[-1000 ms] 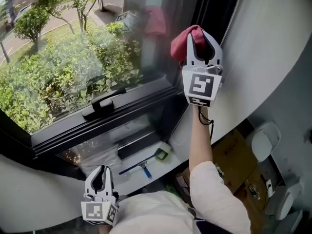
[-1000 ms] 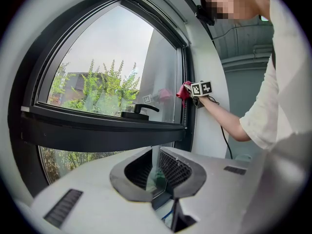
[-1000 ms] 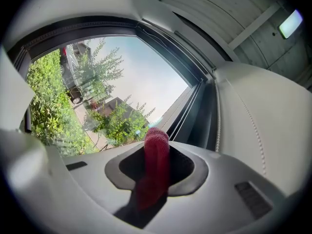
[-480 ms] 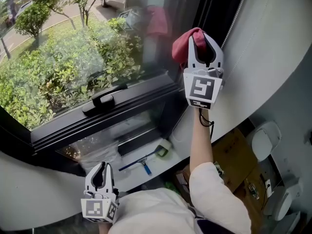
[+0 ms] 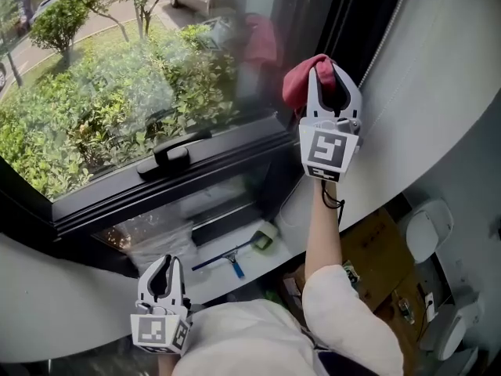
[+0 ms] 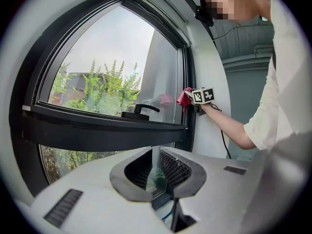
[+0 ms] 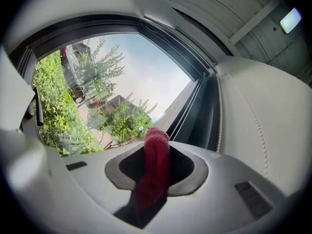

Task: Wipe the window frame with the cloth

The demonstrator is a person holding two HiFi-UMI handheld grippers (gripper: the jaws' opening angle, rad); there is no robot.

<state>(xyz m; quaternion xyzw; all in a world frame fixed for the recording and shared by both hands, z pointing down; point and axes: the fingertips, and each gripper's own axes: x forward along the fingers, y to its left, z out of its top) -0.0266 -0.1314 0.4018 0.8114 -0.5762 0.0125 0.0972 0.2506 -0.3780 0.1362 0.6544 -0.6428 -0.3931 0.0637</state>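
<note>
As the right tongs, clamped on the cloth, slip lower down the window frame, wiping proceeds; the left tongs hang closed, empty.

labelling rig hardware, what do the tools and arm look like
The left tool and right tool are white, black inside the jaws, each bearing a black-and-white marker cube. A thin black cord trails from the right one. The sleeve is white, short.
</note>
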